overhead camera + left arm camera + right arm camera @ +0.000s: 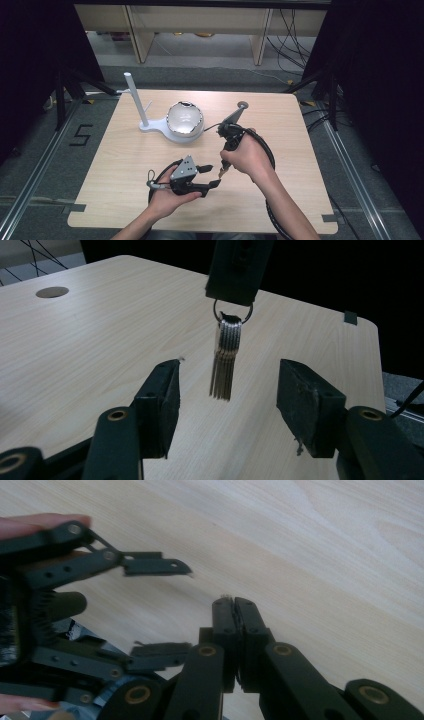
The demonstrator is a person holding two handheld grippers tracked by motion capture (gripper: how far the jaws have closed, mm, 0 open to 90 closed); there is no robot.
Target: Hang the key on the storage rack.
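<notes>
Wooden table fills mid-frame, a bowl and white stand at upper centre. Right gripper, jaws clamped, dangles keys at centre. Left gripper waits wide apart just beneath them.

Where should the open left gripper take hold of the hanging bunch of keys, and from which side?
Grip the flat key blades below the ring, coming in level from the side, with the left gripper open around them. They hang straight down from the shut right gripper, leaving the blades free.
</notes>
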